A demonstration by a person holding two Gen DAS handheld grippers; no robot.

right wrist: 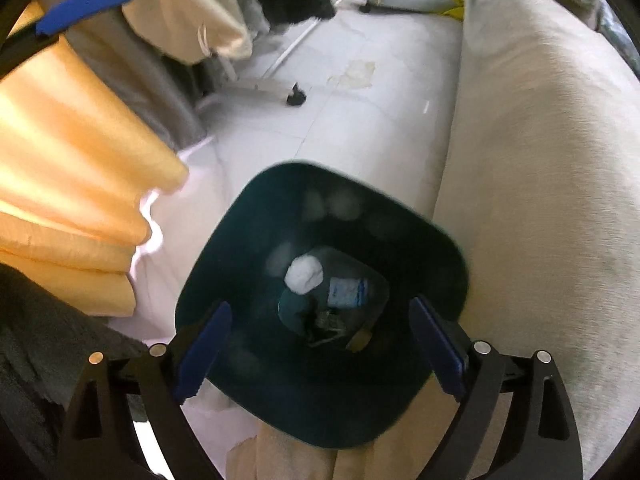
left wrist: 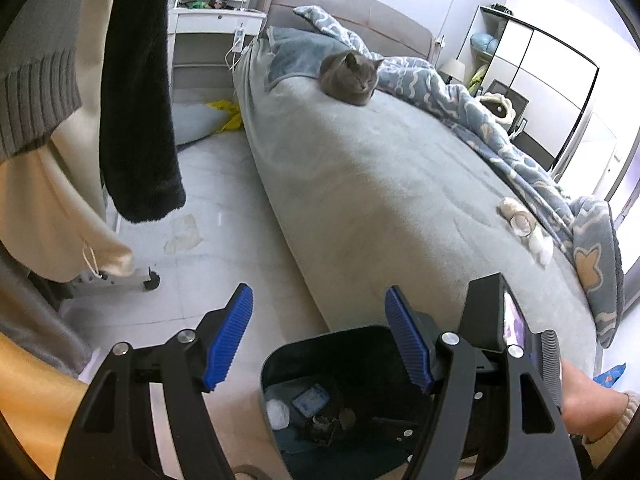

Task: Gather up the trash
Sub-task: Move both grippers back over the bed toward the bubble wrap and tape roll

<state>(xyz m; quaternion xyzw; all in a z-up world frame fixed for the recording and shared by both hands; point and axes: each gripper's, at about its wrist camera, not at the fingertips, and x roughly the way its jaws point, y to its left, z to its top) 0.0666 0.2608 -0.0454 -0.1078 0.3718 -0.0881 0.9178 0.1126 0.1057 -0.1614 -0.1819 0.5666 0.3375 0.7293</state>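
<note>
Right gripper [right wrist: 320, 344] spread wide, empty, straight above the dark bin [right wrist: 400, 216] on the floor by the bed's edge — white wad [right wrist: 304, 275] lying inside. Left gripper [left wrist: 319, 336] also open, holding nothing.

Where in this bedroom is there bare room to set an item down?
Free: grey bed cover between the cat and crumpled tissues; floor tiles between bed and hanging clothes. Crowded: the bin, the rumpled quilt, the stained floor patch.

My left gripper [left wrist: 319, 334] and right gripper [right wrist: 320, 346] share black arms, silver screws and ribbed blue pads; a cream knit cuff [left wrist: 612, 428] sits at four o'clock.
</note>
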